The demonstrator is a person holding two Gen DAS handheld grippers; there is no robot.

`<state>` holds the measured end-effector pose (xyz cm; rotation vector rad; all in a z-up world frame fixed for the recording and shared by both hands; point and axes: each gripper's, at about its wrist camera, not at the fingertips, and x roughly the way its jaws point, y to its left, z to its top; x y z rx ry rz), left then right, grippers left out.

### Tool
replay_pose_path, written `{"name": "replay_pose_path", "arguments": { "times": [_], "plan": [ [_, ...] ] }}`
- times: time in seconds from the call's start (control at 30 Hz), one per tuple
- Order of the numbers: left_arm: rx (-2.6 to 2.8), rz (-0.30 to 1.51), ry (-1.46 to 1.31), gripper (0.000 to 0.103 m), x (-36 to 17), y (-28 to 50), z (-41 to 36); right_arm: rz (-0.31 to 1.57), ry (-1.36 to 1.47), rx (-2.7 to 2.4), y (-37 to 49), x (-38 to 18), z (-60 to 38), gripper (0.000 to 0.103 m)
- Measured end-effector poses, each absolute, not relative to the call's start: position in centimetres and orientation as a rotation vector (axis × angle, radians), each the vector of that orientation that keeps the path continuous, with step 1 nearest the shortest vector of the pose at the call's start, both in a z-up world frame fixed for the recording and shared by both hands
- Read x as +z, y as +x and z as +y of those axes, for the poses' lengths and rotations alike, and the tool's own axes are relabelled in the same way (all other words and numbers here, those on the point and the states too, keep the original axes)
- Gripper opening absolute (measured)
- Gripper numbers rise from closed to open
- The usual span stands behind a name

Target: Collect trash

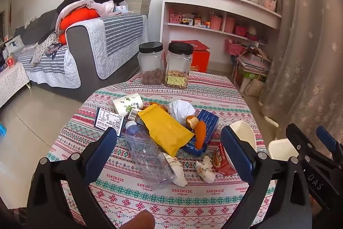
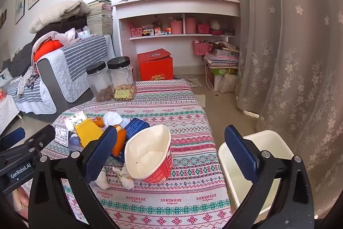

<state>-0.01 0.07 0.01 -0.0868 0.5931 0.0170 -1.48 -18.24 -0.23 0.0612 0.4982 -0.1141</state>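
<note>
**Trash heaped on the patterned desk, both grippers empty above it**

We see both pairs of fingers spread wide with nothing between them: the left gripper (image 1: 171, 147) hovers over the litter, the right gripper (image 2: 171, 151) over the desk's right edge.

Nearest to us, the desk (image 1: 150, 203) wears a pink, green and white cloth printed "HANDMADE". On it the trash lies in a loose heap: a crushed clear plastic bottle (image 1: 148, 160), crumpled tissues (image 1: 205, 169), and a red instant-noodle cup (image 2: 150, 158) tipped on its side with its mouth toward us. Just behind lie a yellow snack wrapper (image 1: 165, 130), orange peel (image 1: 200, 134) resting on a blue carton (image 1: 208, 128), a white wadded paper (image 1: 182, 108) and a small paper cup (image 1: 127, 103) on its side. A cream waste bin (image 2: 253, 156) stands just beside the desk's right edge, below the right fingers.

At the far end of the desk stand two black-lidded jars (image 1: 165, 63), upright and touching. Beyond them we find a grey sofa (image 1: 85, 50) with striped covers and piled bedding, a red box (image 2: 155, 67) on the floor, white shelves (image 2: 178, 8) crowded with pink holders, and a lace curtain (image 2: 289, 46) on the right.
</note>
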Motion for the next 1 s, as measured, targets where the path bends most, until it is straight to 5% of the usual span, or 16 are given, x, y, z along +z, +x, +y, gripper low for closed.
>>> {"name": "replay_pose_path", "arguments": {
  "times": [1.0],
  "plan": [
    [0.016,0.602,-0.099,0.095,-0.27,0.08,0.11,0.501,0.064,-0.114,-1.65,0.04,-18.2,0.096]
  ]
}}
